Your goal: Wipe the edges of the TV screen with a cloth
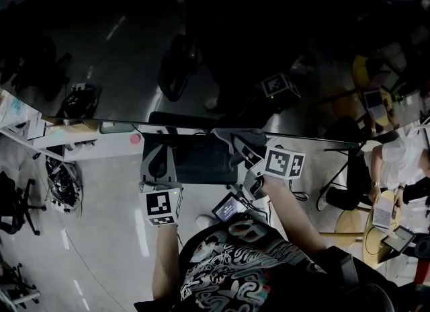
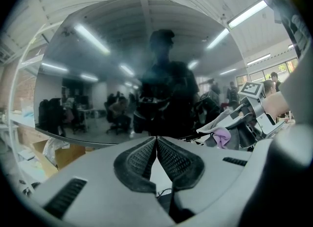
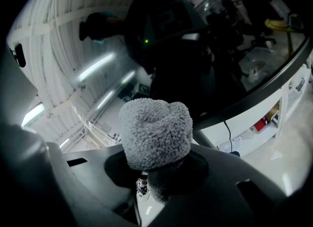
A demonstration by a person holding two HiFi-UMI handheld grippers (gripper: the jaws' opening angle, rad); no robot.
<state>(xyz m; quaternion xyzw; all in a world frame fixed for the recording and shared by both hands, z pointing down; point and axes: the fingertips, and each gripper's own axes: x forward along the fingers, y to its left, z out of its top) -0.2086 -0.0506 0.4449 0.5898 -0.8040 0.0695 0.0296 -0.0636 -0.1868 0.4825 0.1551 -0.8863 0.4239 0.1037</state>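
Bunched grey cloth (image 3: 155,132) sits clenched between the jaws of the right gripper (image 3: 159,165). In the head view this gripper holds the cloth up at the bottom edge of the TV screen (image 1: 201,55), near the edge's middle. No view shows whether the cloth presses on the glass. The left gripper (image 2: 156,139) has its jaws pressed together on nothing. It hovers just below the same bottom edge, left of the cloth. The dark screen mirrors the person.
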